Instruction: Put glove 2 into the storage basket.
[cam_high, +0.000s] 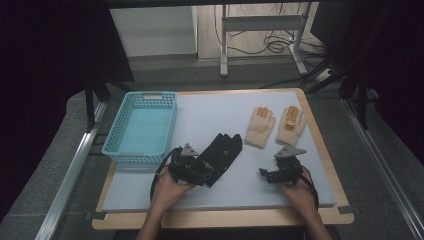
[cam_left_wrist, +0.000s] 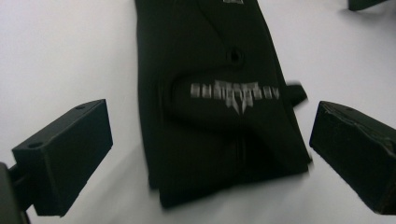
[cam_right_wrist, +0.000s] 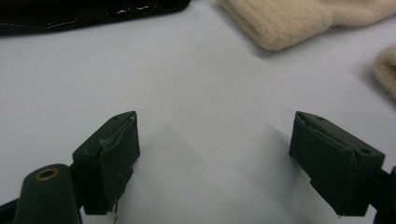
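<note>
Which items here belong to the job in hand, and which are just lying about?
In the job:
- black gloves, between the open jaws of the left hand-held gripper
- blue basket, a likely drop spot beside them

Lying about, for now:
- two cream gloves, untouched at the far right
- right hand-held gripper, open over the bare mat

On the pale blue mat (cam_high: 210, 117), the left gripper (cam_high: 192, 167) sits at the cuff end of a black glove (cam_high: 222, 150). The right gripper (cam_high: 280, 172) rests apart, below two cream gloves (cam_high: 275, 127); a turquoise basket (cam_high: 142, 125) stands at the left.
</note>
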